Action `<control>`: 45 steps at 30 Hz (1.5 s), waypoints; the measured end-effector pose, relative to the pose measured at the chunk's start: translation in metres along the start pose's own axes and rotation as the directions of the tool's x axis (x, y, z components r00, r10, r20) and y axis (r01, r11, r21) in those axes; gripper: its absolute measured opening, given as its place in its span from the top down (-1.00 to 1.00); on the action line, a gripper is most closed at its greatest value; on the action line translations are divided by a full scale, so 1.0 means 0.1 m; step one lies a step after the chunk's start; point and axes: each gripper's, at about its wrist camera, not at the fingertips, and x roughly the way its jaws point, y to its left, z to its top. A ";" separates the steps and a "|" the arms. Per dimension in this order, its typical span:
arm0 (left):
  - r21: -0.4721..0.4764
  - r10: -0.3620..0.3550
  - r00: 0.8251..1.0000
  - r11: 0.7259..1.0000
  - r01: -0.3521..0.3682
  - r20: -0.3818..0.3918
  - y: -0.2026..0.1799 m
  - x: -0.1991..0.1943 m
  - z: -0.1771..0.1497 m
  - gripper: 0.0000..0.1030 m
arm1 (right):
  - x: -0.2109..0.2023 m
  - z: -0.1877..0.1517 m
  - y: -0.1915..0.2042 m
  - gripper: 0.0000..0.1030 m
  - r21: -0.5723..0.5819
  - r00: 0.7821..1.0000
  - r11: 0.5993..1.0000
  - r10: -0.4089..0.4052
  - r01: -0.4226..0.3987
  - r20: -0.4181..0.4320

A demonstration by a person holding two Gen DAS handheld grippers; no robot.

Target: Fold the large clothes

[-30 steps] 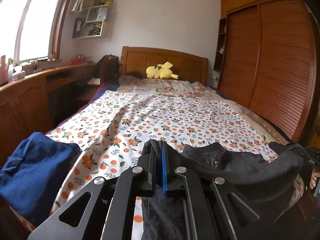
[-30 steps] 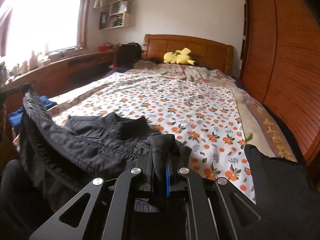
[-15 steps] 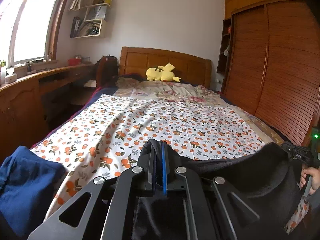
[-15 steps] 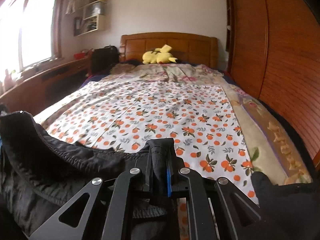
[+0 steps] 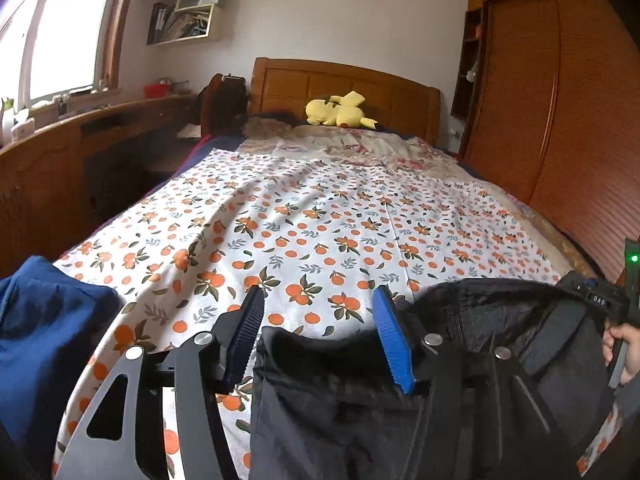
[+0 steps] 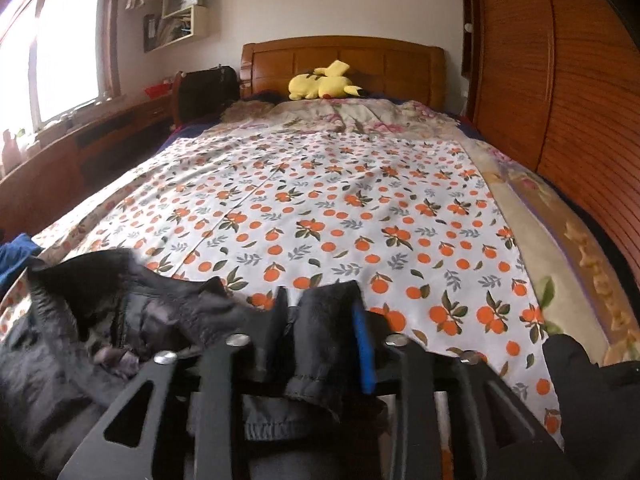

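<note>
Bedroom furnishings
Orange-print white bedsheet (image 5: 304, 216); yellow plush toy (image 6: 320, 82) by wooden headboard (image 6: 344, 56); slatted wooden wardrobe (image 5: 560, 120); blue folded cloth (image 5: 44, 340).

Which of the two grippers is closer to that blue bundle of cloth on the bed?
Left. The blue bundle lies right beside the left gripper, whose jaws are opening over the black garment. From the right gripper, also opening, it shows only beyond that garment.

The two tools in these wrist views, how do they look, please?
Each is a black metal frame with triangular cut-outs and silver round bolts. The left tool carries ribbed pads, one dark navy, one bright blue. The right tool also shows a blue pad; its other pad looks dark.
</note>
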 end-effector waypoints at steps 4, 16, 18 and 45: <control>0.015 -0.002 1.000 1.000 0.002 0.015 -0.05 -0.05 -0.03 -0.41 | -0.04 0.04 0.12 -0.15 -0.038 1.000 0.999 -0.019 0.019 0.015; 0.074 -0.036 0.999 0.997 0.034 0.023 -0.33 -0.16 -0.14 -0.71 | -0.20 0.19 0.52 -0.29 -0.111 0.999 0.993 0.041 -0.039 0.019; 0.089 -0.046 0.999 0.995 0.043 0.025 -0.40 -0.19 -0.17 -0.75 | -0.10 0.13 0.69 -0.22 -0.130 0.996 0.987 0.089 -0.092 -0.032; 0.158 -0.106 0.994 0.982 0.104 0.002 -0.68 -0.42 -0.50 -0.95 | 1.12 -0.07 1.58 0.50 -0.178 0.948 0.969 0.114 -0.172 -0.296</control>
